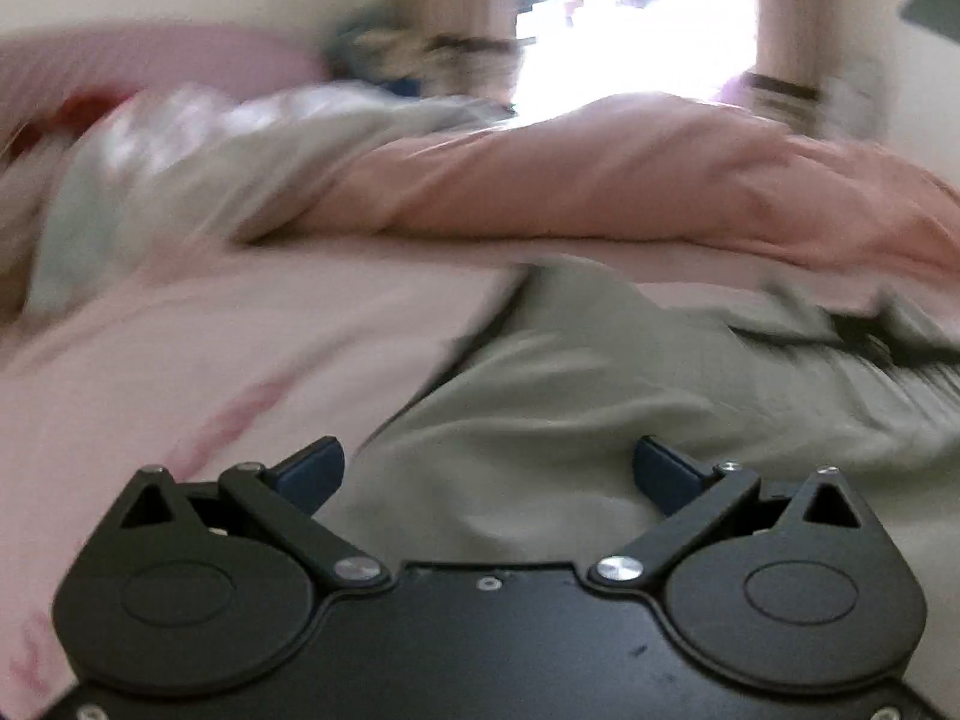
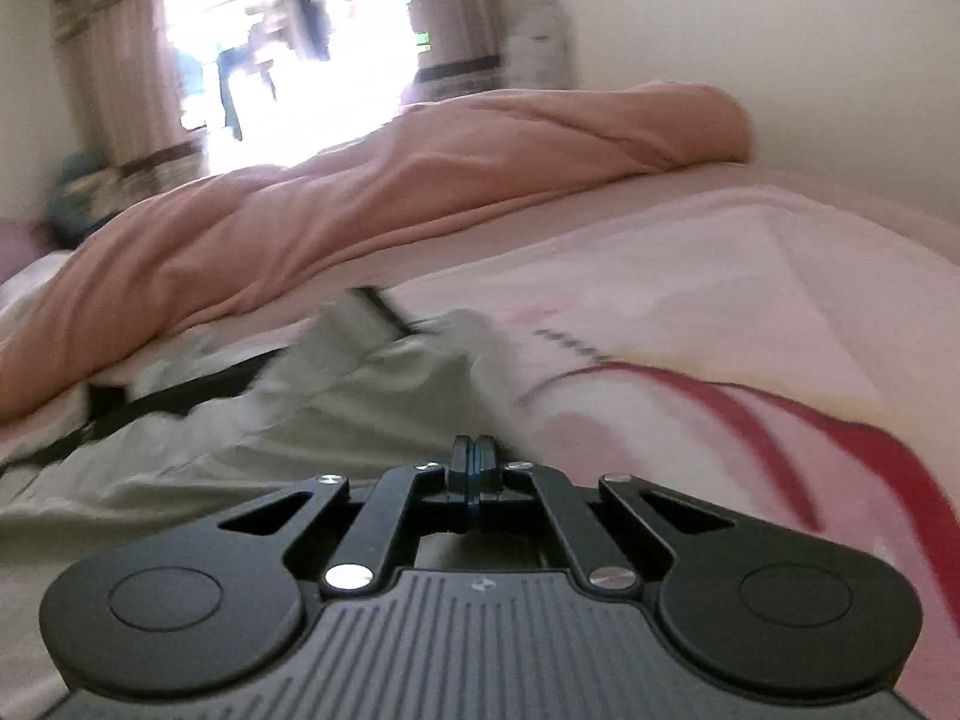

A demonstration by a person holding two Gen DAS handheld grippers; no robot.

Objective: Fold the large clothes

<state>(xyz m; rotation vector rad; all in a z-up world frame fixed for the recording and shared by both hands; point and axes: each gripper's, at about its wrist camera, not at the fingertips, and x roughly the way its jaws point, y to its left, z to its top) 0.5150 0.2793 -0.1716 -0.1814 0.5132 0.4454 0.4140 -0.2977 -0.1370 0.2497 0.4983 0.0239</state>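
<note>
Left gripper (image 1: 489,471) sits low and level, its two blue-padded fingers (image 1: 315,471) spread wide apart, nothing caught between them. Over on the other side, the right gripper (image 2: 472,462) is pointed forward and tipped slightly, its dark fingers (image 2: 462,465) pressed flat together in the middle, tips meeting; whether anything is pinched between them cannot be made out.

My two wrist cameras sit low and close over the bed (image 1: 180,360), facing its far side, sharing the pink duvet (image 1: 630,180) and window (image 2: 270,60).
</note>
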